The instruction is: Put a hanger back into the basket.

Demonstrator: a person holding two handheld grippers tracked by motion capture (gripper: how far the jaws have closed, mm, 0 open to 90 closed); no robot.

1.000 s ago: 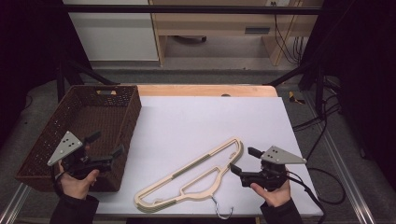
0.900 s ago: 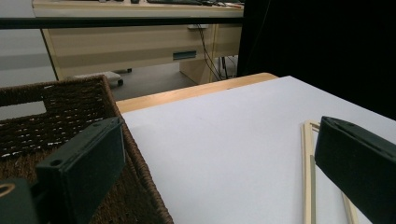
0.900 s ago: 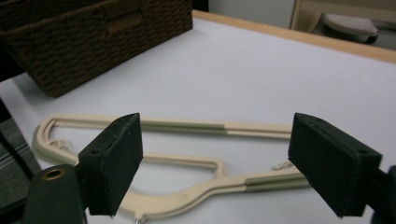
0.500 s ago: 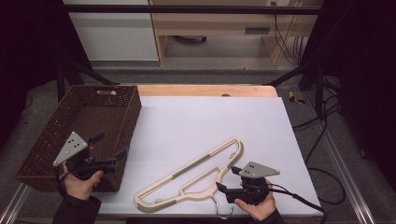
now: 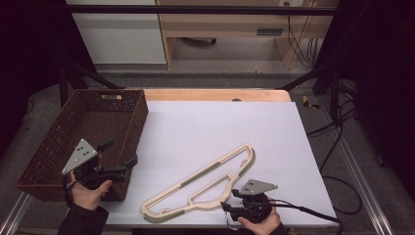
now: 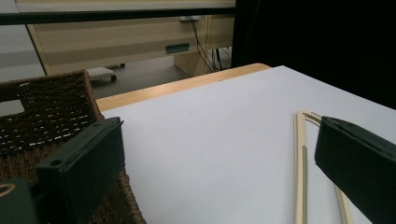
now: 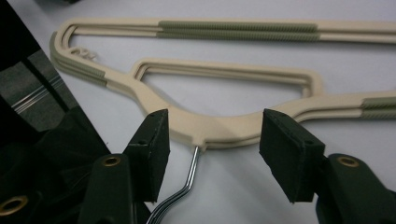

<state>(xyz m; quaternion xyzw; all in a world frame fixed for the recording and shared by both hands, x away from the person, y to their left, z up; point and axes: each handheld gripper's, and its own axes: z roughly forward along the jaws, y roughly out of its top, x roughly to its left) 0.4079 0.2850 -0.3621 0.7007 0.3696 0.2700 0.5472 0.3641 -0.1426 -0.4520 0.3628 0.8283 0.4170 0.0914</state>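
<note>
The right gripper (image 7: 210, 140) is reaching for the hanger (image 5: 205, 183) at the counter's (image 5: 220, 127) near edge; its jaws, just closing, straddle the neck above the metal hook (image 7: 184, 186) without pressing. Next: lower slightly, then clamp. The left gripper (image 5: 117, 159) hangs apart by the basket (image 5: 58, 147).

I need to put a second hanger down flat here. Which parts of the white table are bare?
The far half of the white table is bare, between the basket and the right edge. The near strip is crowded: the hanger lies slantwise, with the right claw at its neck.
</note>
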